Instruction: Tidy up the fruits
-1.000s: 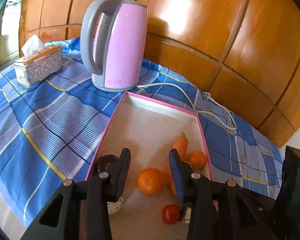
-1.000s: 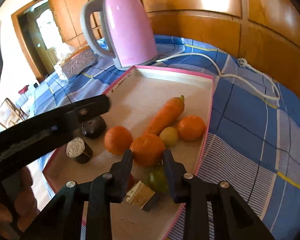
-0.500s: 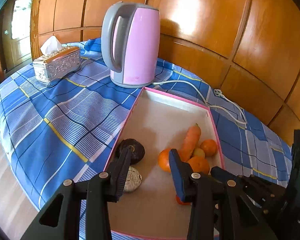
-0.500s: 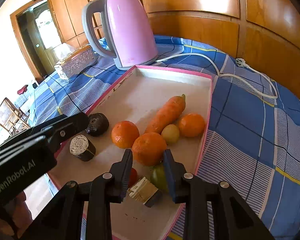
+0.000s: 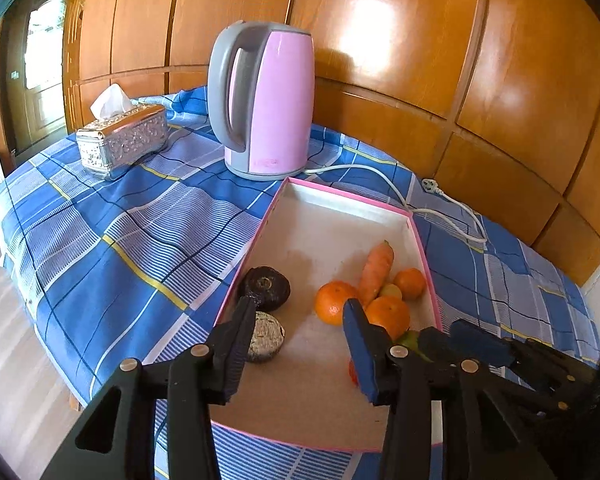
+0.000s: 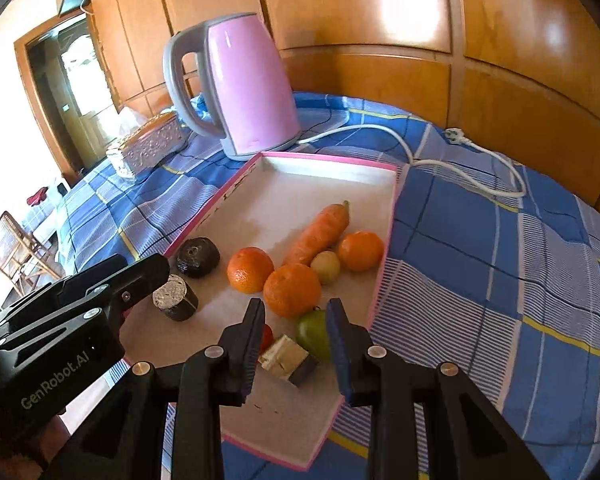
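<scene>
Fingers on both your grippers stand apart and empty: the right gripper (image 6: pixel 294 332) hangs over the near end of the pink tray (image 6: pixel 388 240), the left gripper (image 5: pixel 298 334) beside it. Just past them lie the green fruit (image 6: pixel 314 334) and the oranges (image 6: pixel 292 290), bunched against the tray's right wall with the carrot (image 6: pixel 320 234), probably for sorting. Farthest stands the kettle (image 6: pixel 248 88) on the worktop.
</scene>
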